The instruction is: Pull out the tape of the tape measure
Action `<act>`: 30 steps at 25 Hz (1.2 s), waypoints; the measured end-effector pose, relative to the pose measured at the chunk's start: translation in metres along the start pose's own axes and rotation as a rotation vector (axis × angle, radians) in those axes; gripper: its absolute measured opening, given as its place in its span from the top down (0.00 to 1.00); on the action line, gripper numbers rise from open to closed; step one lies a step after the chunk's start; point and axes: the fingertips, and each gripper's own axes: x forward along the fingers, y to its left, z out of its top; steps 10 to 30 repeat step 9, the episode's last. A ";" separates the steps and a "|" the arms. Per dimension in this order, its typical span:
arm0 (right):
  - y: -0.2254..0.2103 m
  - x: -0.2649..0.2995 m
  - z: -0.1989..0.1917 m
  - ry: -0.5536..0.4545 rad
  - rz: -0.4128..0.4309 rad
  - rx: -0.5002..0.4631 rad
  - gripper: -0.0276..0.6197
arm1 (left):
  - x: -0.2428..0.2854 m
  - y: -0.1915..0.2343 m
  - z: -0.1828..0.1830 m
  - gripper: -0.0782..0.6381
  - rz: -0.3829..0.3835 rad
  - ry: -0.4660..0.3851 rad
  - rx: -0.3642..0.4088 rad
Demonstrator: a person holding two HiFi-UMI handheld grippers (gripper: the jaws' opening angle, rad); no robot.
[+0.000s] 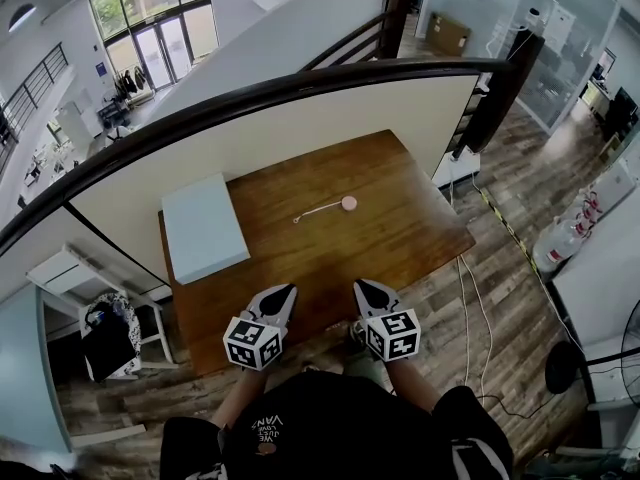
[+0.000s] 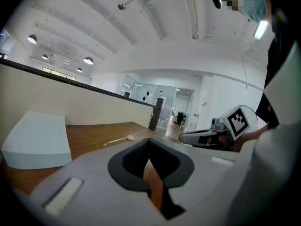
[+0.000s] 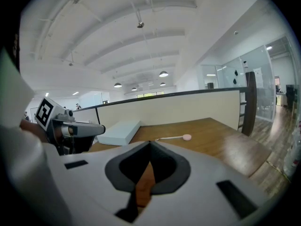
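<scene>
Pink tape measure [image 1: 349,203] sits with its tape [image 1: 320,209] drawn out; left gripper [image 1: 289,289] and right gripper [image 1: 359,285] shut empty, probably just parked.

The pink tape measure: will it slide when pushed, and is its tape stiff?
The pink tape measure looks small, so probably light; it may slide on the smooth table. Its thin white tape lies curved and flat, so it is likely floppy.

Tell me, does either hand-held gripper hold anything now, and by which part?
Nothing is held. The left hand-held gripper and the right hand-held gripper are both shut and empty; the pink tape measure lies untouched on the table.
</scene>
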 end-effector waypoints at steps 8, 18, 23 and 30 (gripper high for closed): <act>-0.005 -0.001 0.000 0.006 -0.002 0.001 0.94 | 0.006 -0.003 -0.001 0.88 -0.005 0.010 -0.005; -0.006 -0.001 0.000 0.007 -0.002 0.001 0.94 | 0.007 -0.003 -0.001 0.88 -0.003 0.010 -0.006; -0.006 -0.001 0.000 0.007 -0.002 0.001 0.94 | 0.007 -0.003 -0.001 0.88 -0.003 0.010 -0.006; -0.006 -0.001 0.000 0.007 -0.002 0.001 0.94 | 0.007 -0.003 -0.001 0.88 -0.003 0.010 -0.006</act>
